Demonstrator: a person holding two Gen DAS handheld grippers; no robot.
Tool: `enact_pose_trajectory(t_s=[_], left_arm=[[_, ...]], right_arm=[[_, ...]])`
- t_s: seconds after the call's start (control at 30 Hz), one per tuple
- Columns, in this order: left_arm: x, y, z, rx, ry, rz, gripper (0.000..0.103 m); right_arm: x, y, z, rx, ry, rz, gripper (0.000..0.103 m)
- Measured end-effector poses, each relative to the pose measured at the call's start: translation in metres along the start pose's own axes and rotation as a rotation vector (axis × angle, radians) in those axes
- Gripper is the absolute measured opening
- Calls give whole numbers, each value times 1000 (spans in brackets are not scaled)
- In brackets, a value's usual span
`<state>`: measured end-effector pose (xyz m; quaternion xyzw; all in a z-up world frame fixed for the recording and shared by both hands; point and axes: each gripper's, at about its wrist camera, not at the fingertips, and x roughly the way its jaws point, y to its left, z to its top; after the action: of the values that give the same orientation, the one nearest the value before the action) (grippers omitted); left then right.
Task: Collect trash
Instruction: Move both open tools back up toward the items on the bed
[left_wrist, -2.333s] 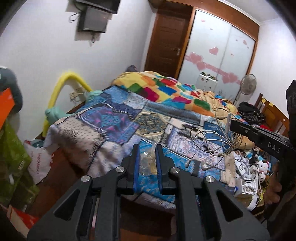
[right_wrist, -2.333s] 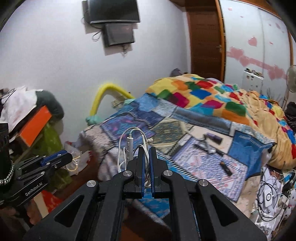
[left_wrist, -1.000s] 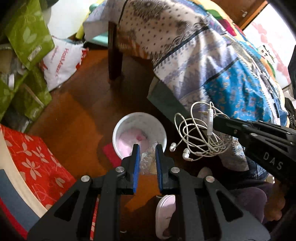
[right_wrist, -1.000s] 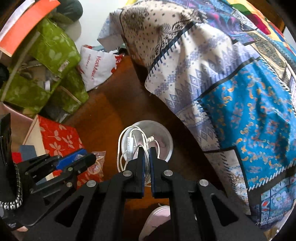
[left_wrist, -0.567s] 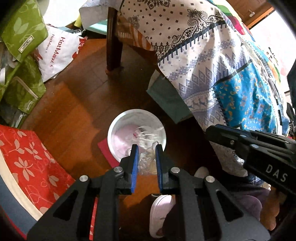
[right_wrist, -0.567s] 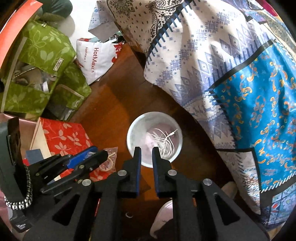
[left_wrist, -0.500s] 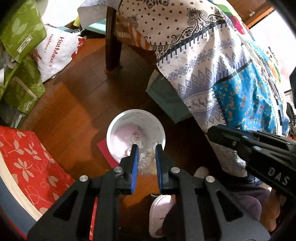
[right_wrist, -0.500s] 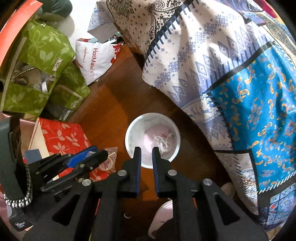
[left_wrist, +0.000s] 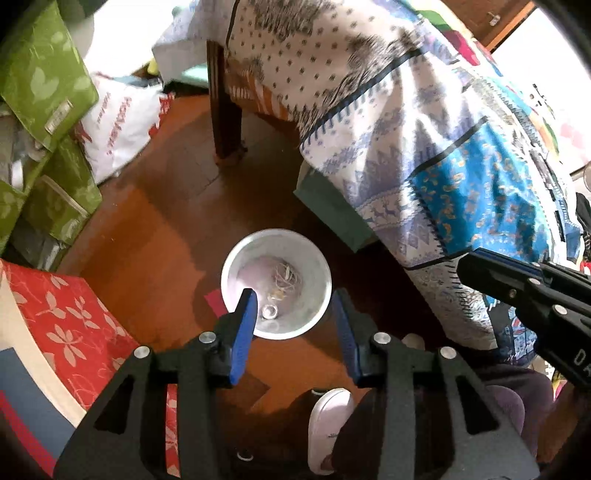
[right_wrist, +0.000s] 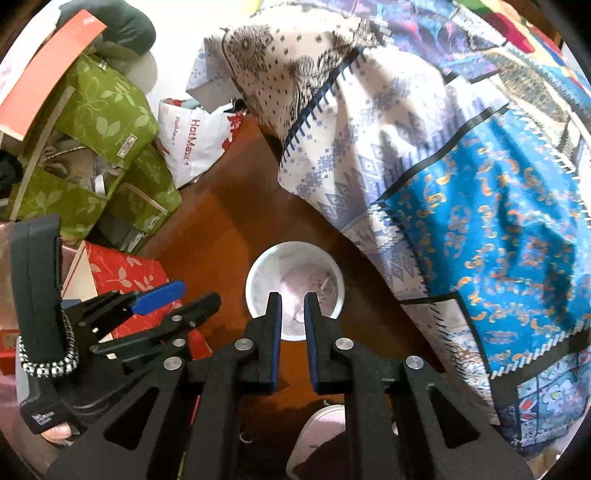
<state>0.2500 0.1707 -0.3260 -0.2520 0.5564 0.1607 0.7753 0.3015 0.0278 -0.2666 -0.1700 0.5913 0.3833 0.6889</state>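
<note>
A white round bin (left_wrist: 231, 258) stands on the wooden floor beside the bed, straight below both grippers. White earphones (left_wrist: 286, 275) lie coiled inside it, with a clear plastic wrapper (left_wrist: 271, 312) next to them. My left gripper (left_wrist: 293, 297) hangs over the bin; its jaws are opening and nothing is between the blue pads. In the right wrist view the same bin (right_wrist: 255, 284) holds the earphones (right_wrist: 325, 284). My right gripper (right_wrist: 292, 297) is above it, its jaws a narrow gap apart and empty. The left gripper (right_wrist: 184, 295) shows at the left there, and the right gripper (left_wrist: 469, 262) at the right edge of the left wrist view.
A patterned quilt (left_wrist: 424, 155) hangs off the bed on the right, near a dark bed leg (left_wrist: 225, 110). Green boxes (right_wrist: 99, 122), a white shopping bag (right_wrist: 192, 140) and a red floral box (left_wrist: 62, 325) crowd the left. A pale slipper (left_wrist: 328, 428) is below the grippers.
The right gripper let go of the earphones, which now lie in the bin. The left jaws have spread, and the clear wrapper has dropped from them into the bin.
</note>
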Motion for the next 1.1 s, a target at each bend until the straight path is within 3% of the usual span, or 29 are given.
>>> enact_pose_trajectory(t_s=[0.37, 0.7, 0.77, 0.83, 0.9, 0.97, 1.1], left_arm=[[-89, -35, -17, 73, -194, 0, 41], [-171, -105, -32, 187, -389, -67, 41], [-184, -123, -35, 218, -420, -80, 42], [-197, -143, -38, 251, -452, -95, 45], [-207, -159, -41, 279, -480, -104, 50], [-215, -178, -44, 312, -504, -114, 57], [-225, -214, -47, 363, -542, -132, 63]], right_arm=[[-88, -5, -28, -26, -209, -24, 11], [-204, -26, -74, -17, -541, -135, 13], [-226, -33, -85, -7, -611, -166, 26], [-243, -39, -95, 6, -674, -190, 63], [-264, -47, -110, 28, -770, -215, 76], [-280, -54, -121, 40, -833, -246, 76], [-298, -70, -132, 64, -874, -278, 76]])
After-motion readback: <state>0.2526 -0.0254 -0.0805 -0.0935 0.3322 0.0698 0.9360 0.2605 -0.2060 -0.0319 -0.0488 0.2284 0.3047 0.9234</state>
